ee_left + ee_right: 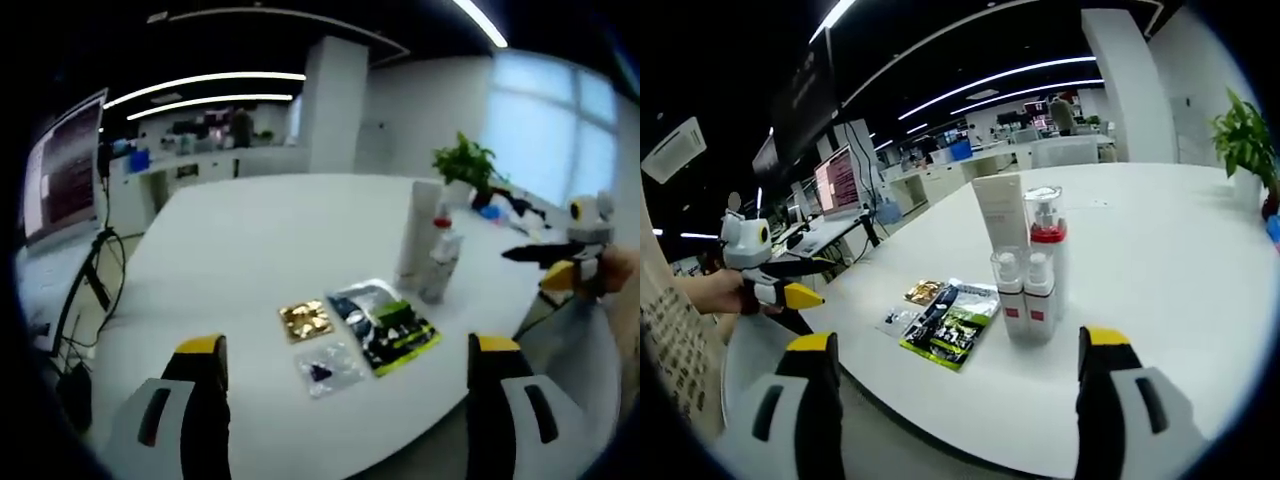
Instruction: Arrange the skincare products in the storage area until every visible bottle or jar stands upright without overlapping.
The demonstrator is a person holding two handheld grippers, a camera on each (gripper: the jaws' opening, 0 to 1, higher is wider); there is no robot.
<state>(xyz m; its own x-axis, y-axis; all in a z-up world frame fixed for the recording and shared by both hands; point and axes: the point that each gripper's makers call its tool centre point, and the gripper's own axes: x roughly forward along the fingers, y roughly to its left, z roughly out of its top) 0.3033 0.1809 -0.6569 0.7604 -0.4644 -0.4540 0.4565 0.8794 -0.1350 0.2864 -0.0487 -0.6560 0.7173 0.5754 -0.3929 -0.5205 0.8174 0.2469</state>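
Note:
Skincare products stand upright in a tight cluster on the white table [1160,250]: a tall white tube [1002,225], a pump bottle with a red band [1047,240] and two small red-labelled bottles [1024,296]. In the left gripper view the tube [418,235] and bottles [440,262] are right of centre. Flat sachets lie beside them: gold [306,319], black-and-green [385,325], clear [330,368]. My left gripper [348,345] is open, off the near table edge. My right gripper [960,342] is open too, short of the table, holding nothing.
A potted plant [465,160] stands at the table's far side, with small items near it. A monitor [65,165] and cables sit beyond the table's left end. The right gripper [560,262] and the hand holding it show at the right edge. Desks fill the background.

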